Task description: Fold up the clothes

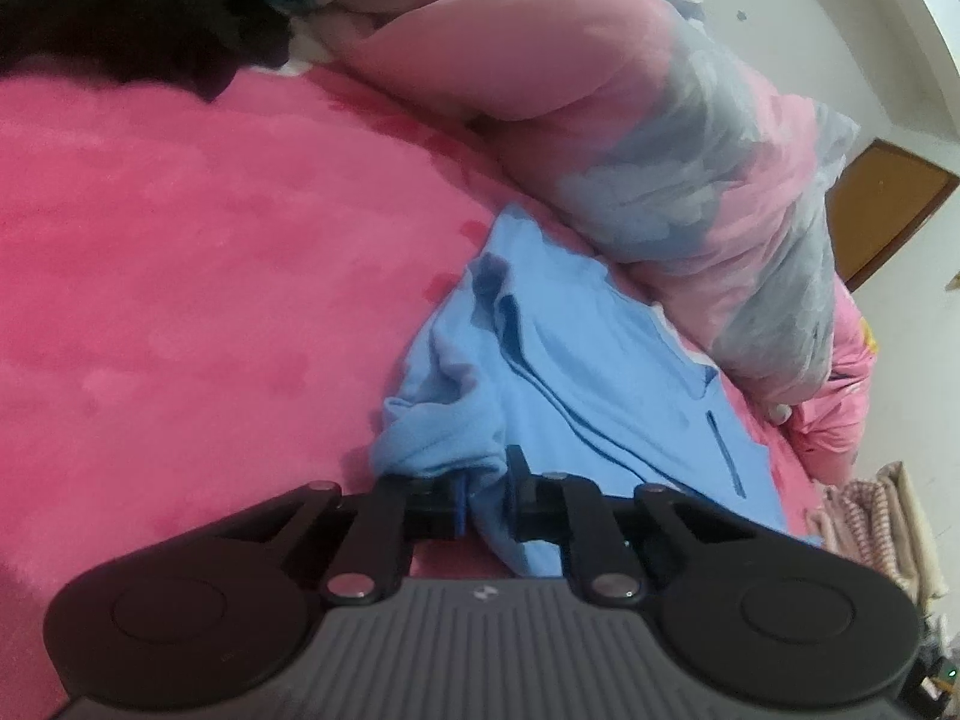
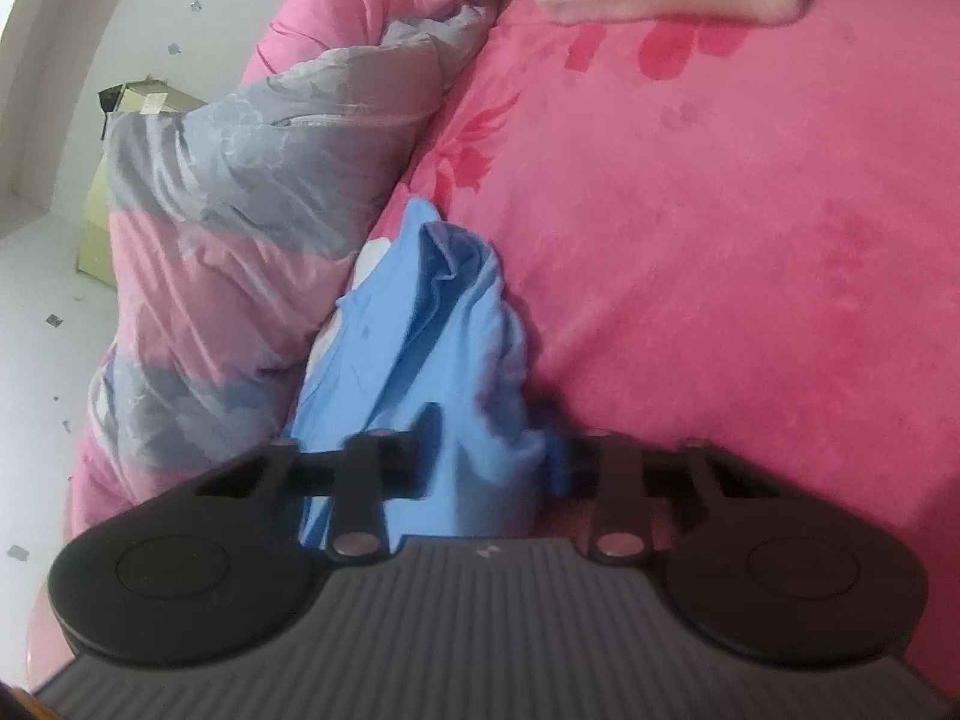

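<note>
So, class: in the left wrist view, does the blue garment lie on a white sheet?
No, the blue garment lies on a pink fleece blanket, next to a pink-and-grey quilt.

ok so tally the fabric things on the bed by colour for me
Blue: 1, the blue garment, gripped by both the left gripper and the right gripper
Black: 1, the black garment at the far corner
Pink and grey: 1, the bunched quilt
Pink: 1, the pink blanket underneath it all
Total: 4
</note>
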Action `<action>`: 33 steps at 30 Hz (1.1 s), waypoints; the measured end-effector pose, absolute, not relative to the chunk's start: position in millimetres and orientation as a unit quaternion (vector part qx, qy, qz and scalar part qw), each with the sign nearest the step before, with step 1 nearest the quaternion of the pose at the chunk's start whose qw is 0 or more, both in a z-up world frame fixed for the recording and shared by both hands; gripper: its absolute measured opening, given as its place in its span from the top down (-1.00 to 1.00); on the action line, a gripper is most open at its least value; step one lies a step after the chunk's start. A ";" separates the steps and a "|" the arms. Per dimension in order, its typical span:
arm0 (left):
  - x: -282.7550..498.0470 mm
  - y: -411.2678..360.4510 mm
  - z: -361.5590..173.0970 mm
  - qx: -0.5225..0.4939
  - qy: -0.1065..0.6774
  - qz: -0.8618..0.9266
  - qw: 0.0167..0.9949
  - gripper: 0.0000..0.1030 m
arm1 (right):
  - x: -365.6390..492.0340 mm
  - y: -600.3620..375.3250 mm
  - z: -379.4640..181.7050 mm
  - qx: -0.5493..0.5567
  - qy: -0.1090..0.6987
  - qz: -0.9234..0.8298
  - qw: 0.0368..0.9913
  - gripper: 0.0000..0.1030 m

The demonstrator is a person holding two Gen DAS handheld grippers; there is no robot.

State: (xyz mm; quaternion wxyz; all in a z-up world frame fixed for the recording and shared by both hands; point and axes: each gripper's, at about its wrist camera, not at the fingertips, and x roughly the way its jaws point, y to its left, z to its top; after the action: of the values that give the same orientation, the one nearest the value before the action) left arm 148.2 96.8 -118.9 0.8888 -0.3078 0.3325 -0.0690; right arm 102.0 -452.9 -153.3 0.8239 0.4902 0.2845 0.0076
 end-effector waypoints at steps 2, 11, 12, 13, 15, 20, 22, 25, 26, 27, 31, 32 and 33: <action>148.4 93.0 -114.9 -0.297 0.333 -0.065 0.893 0.86 | 104.0 -454.0 -156.5 0.491 0.285 0.014 0.823 0.87; 121.6 103.6 -84.0 -0.322 0.313 -0.061 0.891 0.91 | 78.0 -461.5 -141.1 0.515 0.261 0.036 0.816 0.94; 116.1 104.6 -80.7 -0.325 0.311 -0.063 0.891 0.91 | 73.6 -462.1 -139.0 0.517 0.259 0.039 0.815 0.94; 110.1 105.4 -77.2 -0.327 0.309 -0.065 0.890 0.91 | 68.8 -462.4 -136.7 0.518 0.258 0.042 0.815 0.94; 97.6 105.5 -71.0 -0.328 0.304 -0.070 0.892 0.92 | 58.6 -461.7 -130.8 0.516 0.257 0.048 0.816 0.94; 59.1 102.7 -60.3 -0.324 0.300 -0.085 0.893 0.92 | 25.7 -465.8 -119.3 0.518 0.253 0.057 0.815 0.94; 39.5 105.2 -58.0 -0.325 0.299 -0.089 0.893 0.92 | 10.3 -468.4 -116.4 0.520 0.255 0.059 0.813 0.94; 6.4 108.7 -54.8 -0.319 0.301 -0.095 0.894 0.92 | -18.2 -470.3 -113.1 0.514 0.264 0.063 0.814 0.94; -6.3 110.4 -54.4 -0.316 0.302 -0.097 0.894 0.92 | -28.5 -470.7 -112.5 0.512 0.268 0.064 0.813 0.94; -19.0 112.2 -54.4 -0.312 0.304 -0.098 0.895 0.92 | -39.3 -470.9 -112.4 0.511 0.272 0.065 0.813 0.94; -60.8 121.5 -61.9 -0.296 0.331 -0.101 0.890 0.92 | -83.9 -469.8 -113.0 0.512 0.286 0.067 0.807 0.94; -67.8 124.2 -66.0 -0.294 0.340 -0.100 0.888 0.91 | -93.4 -469.5 -113.7 0.511 0.290 0.066 0.806 0.94; -73.5 125.9 -70.5 -0.294 0.349 -0.100 0.884 0.91 | -102.4 -469.2 -115.0 0.510 0.294 0.065 0.806 0.94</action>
State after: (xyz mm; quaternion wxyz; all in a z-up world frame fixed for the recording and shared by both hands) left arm -73.5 125.9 -70.5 0.8842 -0.2937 0.3492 -0.0998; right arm -102.4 -469.2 -115.0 0.8056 0.5103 0.2938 0.0652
